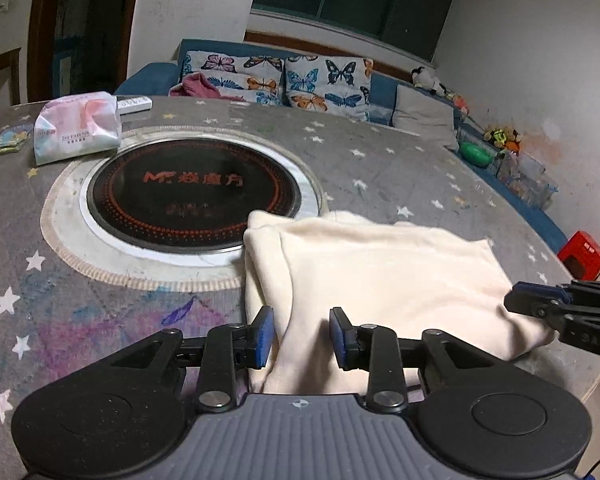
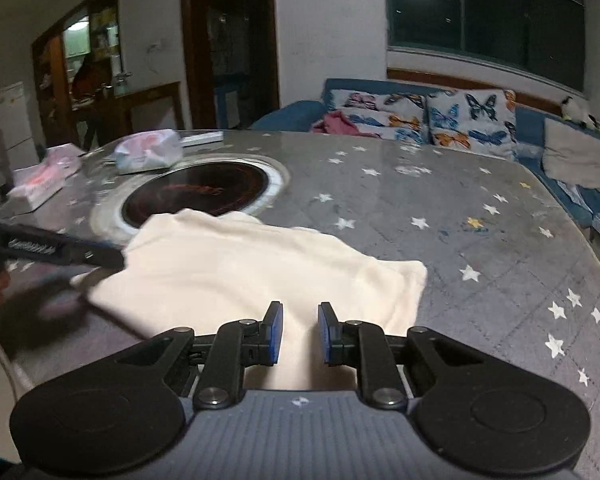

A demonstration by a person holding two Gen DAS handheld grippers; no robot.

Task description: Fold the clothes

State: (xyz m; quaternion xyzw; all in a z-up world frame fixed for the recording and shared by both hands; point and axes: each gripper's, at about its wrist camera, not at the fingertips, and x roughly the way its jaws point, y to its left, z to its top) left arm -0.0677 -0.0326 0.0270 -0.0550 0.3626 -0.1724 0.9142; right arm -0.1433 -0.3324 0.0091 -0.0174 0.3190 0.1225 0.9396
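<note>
A cream fleece garment [image 1: 380, 276] lies folded on the grey star-print tablecloth [image 1: 100, 300], its far corner touching the cooktop ring. My left gripper [image 1: 302, 332] is open, its blue pads either side of the garment's near left edge. My right gripper [image 2: 300, 328] is open over the garment's [image 2: 240, 268] near right edge. In the left wrist view the right gripper [image 1: 540, 304] shows at the garment's right edge. In the right wrist view the left gripper [image 2: 100, 256] appears blurred at the garment's left edge.
A round black induction cooktop [image 1: 196, 192] is set in the table beyond the garment. A tissue pack [image 1: 78, 126] and a remote [image 1: 134, 103] lie at the far left. A blue sofa with butterfly cushions [image 1: 324, 80] stands behind the table. A red box [image 1: 584, 256] sits on the floor at the right.
</note>
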